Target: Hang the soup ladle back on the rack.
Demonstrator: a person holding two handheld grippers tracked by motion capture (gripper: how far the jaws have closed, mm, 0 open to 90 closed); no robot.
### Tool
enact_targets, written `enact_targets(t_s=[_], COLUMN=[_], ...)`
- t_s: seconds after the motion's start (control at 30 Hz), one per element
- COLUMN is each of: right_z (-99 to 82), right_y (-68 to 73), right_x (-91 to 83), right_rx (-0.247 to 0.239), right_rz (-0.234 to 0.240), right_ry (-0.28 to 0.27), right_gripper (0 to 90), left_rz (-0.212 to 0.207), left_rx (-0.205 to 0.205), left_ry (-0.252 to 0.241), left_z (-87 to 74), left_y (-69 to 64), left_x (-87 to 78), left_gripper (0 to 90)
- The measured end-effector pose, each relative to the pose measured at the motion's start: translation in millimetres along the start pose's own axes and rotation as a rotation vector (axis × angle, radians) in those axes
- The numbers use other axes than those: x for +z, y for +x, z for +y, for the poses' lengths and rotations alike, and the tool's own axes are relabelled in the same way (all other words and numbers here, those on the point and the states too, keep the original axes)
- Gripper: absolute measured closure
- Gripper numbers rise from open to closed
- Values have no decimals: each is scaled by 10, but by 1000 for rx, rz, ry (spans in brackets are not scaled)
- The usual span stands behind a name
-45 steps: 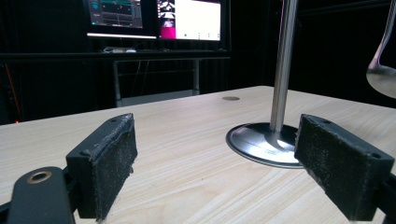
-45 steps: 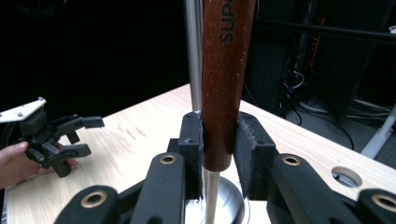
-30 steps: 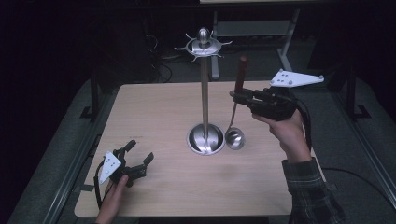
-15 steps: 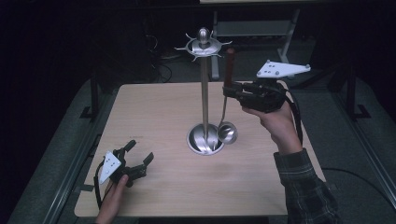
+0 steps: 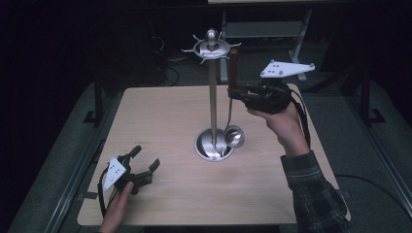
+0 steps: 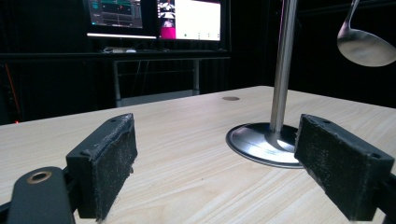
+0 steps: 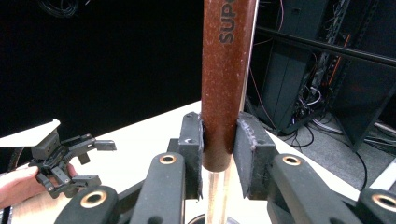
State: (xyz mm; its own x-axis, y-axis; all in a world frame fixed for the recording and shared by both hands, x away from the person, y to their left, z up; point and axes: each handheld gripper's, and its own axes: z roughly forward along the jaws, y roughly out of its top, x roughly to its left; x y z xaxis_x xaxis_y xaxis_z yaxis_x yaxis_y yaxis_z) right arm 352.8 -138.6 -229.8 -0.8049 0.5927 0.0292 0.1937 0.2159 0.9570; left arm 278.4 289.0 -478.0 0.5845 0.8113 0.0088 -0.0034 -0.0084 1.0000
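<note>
A steel utensil stand [image 5: 213, 99] rises from a round base [image 5: 206, 148] at the table's middle, topped by a crown of hooks [image 5: 212, 47]. My right gripper [image 5: 236, 92] is shut on the brown handle [image 5: 233, 62] of a ladle and holds it upright just right of the pole. The ladle's bowl [image 5: 234, 136] hangs over the base's right edge. In the right gripper view both pads clamp the handle [image 7: 228, 70]. My left gripper [image 5: 146, 156] rests open on the table at the front left. Between its jaws [image 6: 224, 172] is only bare wood, with the pole [image 6: 284, 65] and ladle bowl [image 6: 366, 46] beyond.
The wooden table [image 5: 160, 116] has dark floor and drop-offs on every side. Monitors [image 6: 154, 16] on a desk stand beyond its far edge, and racks with cables [image 7: 317, 74] are off to one side. The other hand's gripper [image 7: 74, 161] shows far off.
My right gripper has carried the ladle left towards the stand, so the bowl now hangs by the pole over the base. The left gripper has stayed put.
</note>
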Motion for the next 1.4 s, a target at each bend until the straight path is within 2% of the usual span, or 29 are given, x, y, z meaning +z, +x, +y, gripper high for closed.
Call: enact_targets(t_s=[0.47,0.77,1.07,1.4], right_z=[-14,-24,-38,-153], right_y=[-73,-88,-80,-99], right_x=[145,158,110,63], right_rx=[13,8,14,34], right_rz=[-1,-3,-3,-3], right_ry=[33,26,18,20], right_gripper=[729,717,606,453], left_rz=[-2,-2,-1,-1], left_rx=[-2,-1,-1,-4], left_ry=[0,1,1,2], left_z=[0,0,0,1], left_y=[-2,-1,-2,-3], left_x=[-2,-3,-3,3], left_gripper=[125,125,125,125])
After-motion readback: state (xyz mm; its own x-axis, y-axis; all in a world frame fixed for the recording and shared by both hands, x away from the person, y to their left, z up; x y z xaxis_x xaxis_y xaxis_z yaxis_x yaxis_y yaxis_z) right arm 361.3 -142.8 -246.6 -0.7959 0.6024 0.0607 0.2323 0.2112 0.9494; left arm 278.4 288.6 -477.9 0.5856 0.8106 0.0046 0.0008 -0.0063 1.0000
